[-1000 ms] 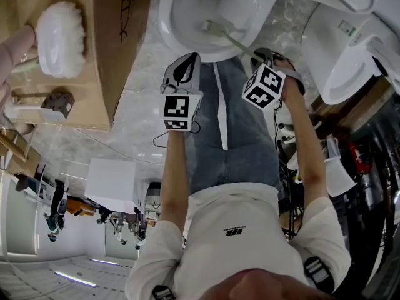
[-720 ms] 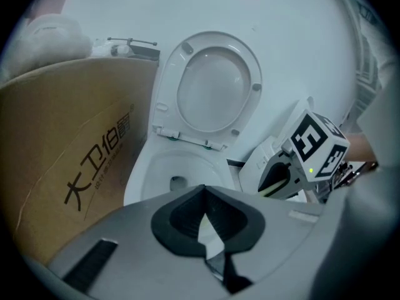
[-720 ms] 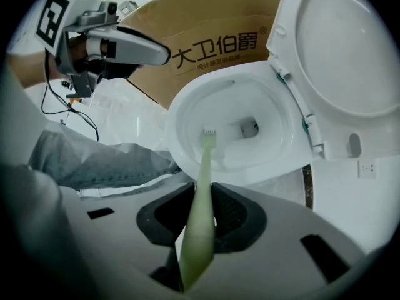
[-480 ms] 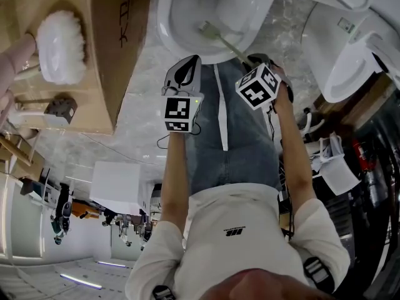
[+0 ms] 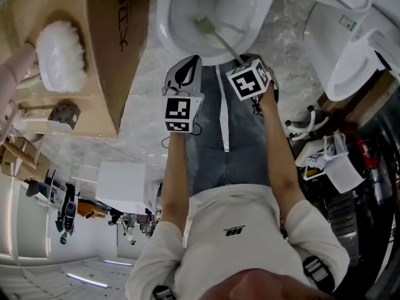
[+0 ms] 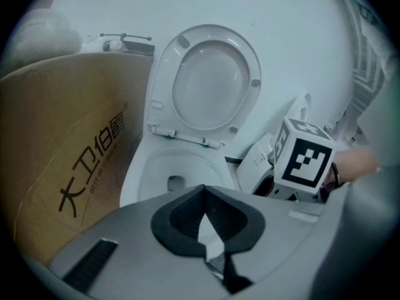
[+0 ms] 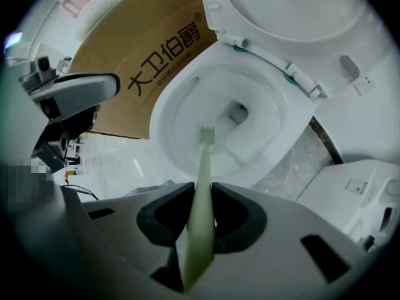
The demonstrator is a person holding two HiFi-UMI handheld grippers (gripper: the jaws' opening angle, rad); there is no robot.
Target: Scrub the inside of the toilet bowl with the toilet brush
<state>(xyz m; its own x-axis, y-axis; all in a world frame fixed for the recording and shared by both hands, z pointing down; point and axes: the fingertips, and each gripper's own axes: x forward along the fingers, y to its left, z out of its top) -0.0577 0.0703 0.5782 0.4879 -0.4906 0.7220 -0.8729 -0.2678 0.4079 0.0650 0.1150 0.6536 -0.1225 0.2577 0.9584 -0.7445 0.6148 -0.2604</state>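
The white toilet bowl (image 5: pixel 164 17) is open at the top of the head view, with its seat and lid (image 6: pixel 209 83) raised. My right gripper (image 5: pixel 247 60) is shut on the pale green handle of the toilet brush (image 5: pixel 224 44), just in front of the bowl's rim. In the right gripper view the brush (image 7: pixel 203 167) runs out from between the jaws of the right gripper (image 7: pixel 201 214), and its small bristled head (image 7: pixel 207 132) rests on the inner wall of the bowl (image 7: pixel 175 111), short of the drain hole. My left gripper (image 5: pixel 184 67) hovers beside it, shut and holding nothing.
A tall cardboard box (image 5: pixel 119 55) stands tight against the bowl's left side, with a white fluffy bundle (image 5: pixel 60 45) on top. A second white toilet (image 5: pixel 350 61) stands at the right. The marble floor (image 5: pixel 140 105) lies between them. The person's legs are below the grippers.
My right gripper has shifted left and toward the bowl, and the brush head has slid deeper along the inner wall toward the drain. The left gripper has stayed in place.
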